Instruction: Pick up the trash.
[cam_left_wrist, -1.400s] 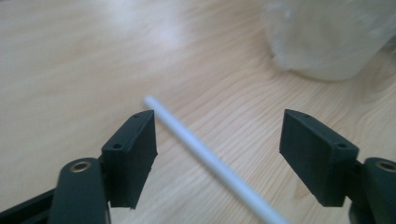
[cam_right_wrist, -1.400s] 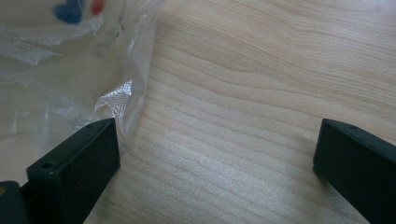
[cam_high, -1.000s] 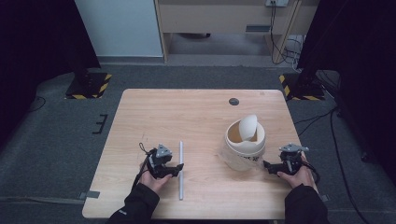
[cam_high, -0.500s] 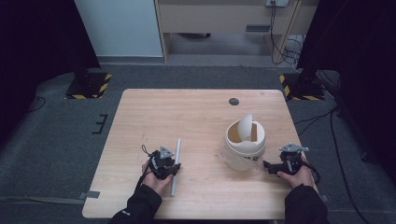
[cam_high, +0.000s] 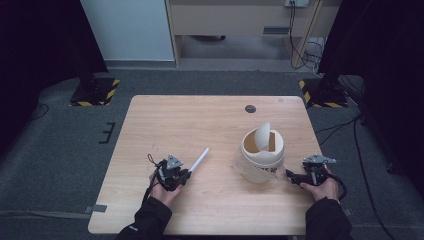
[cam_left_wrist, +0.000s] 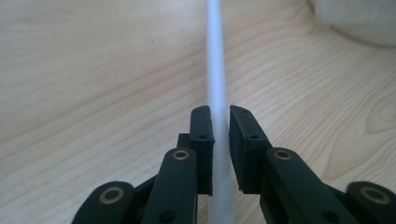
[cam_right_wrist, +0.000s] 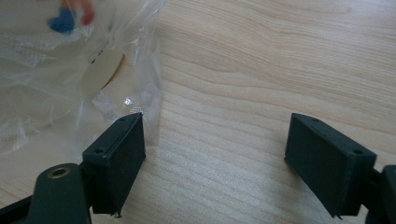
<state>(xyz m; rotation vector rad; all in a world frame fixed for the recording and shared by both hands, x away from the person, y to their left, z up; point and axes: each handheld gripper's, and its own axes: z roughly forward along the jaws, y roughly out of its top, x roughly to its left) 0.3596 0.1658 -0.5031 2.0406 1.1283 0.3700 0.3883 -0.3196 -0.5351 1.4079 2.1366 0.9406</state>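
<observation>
A thin white rod (cam_high: 199, 160) (cam_left_wrist: 217, 84) slants up and to the right from my left gripper (cam_high: 185, 175) (cam_left_wrist: 221, 116), whose jaws are shut on its near end. The rod points toward a white bin (cam_high: 261, 155) with a swing lid tipped up, standing right of the table's middle and wrapped in a clear plastic bag (cam_right_wrist: 70, 70). My right gripper (cam_high: 292, 176) (cam_right_wrist: 219, 140) rests on the table just right of the bin, open, with its left finger (cam_right_wrist: 116, 154) touching the bag's edge and bare wood between the jaws.
The wooden table (cam_high: 200, 120) has a small dark round disc (cam_high: 250, 108) near its far edge. Grey carpet surrounds the table, with yellow-black striped stand bases (cam_high: 95, 90) at the far left and far right.
My left gripper has closed on the rod and swung it from lying straight along the table to slanting right, toward the bin. The bin's lid has tipped more upright. The right gripper has stayed put.
</observation>
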